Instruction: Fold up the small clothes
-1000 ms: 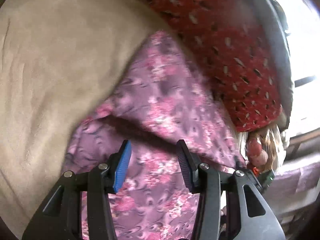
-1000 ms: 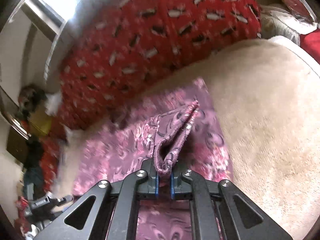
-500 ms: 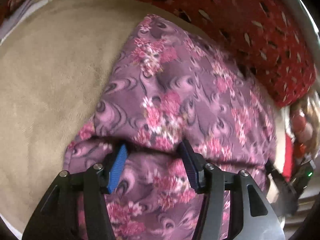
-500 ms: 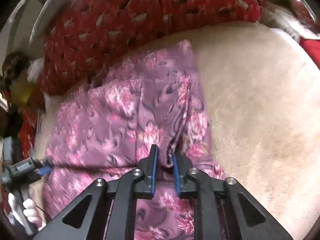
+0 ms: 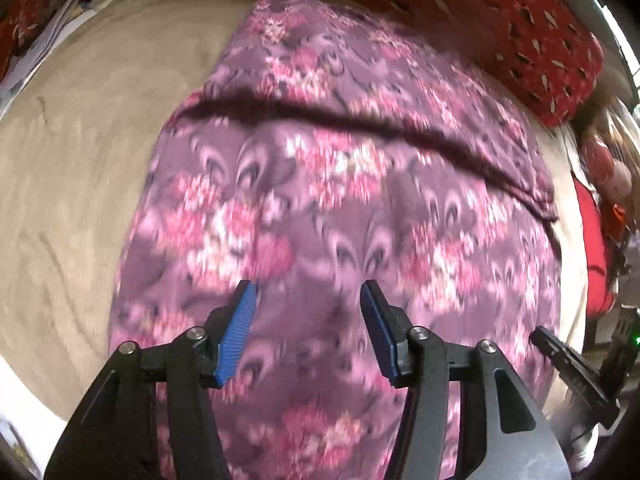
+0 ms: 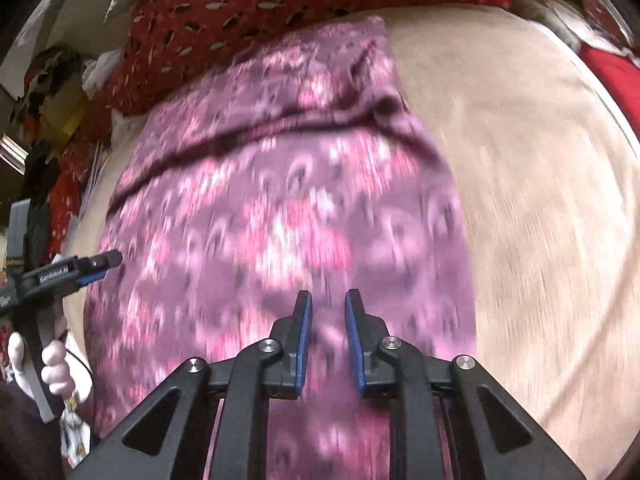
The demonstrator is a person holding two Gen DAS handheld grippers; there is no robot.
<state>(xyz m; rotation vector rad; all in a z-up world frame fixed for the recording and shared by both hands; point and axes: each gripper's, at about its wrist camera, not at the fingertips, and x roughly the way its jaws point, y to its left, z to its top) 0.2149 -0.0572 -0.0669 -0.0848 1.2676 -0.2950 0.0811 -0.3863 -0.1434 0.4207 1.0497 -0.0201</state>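
Note:
A purple cloth with pink flowers (image 5: 340,200) lies folded on a beige blanket (image 5: 80,160). A dark fold edge (image 5: 360,120) runs across its far half. My left gripper (image 5: 308,286) hovers open over the near part of the cloth, with nothing between its blue pads. In the right wrist view the same cloth (image 6: 280,220) fills the middle. My right gripper (image 6: 327,294) is over its near edge, jaws opening with a narrow gap, and the pads do not pinch the fabric. The left gripper (image 6: 100,260) also shows at the cloth's left edge.
A red patterned cushion (image 5: 520,12) lies along the far side of the blanket, also seen as the red cushion (image 6: 280,0). Papers (image 5: 48,32) sit at the far left. A hand (image 6: 52,364) holds the left tool. Bare beige blanket (image 6: 540,200) extends to the right.
The right gripper carried the pinched cloth edge over, laid it down and let go. Both grippers drew back toward the near edge, and the cloth now lies flat in a fold.

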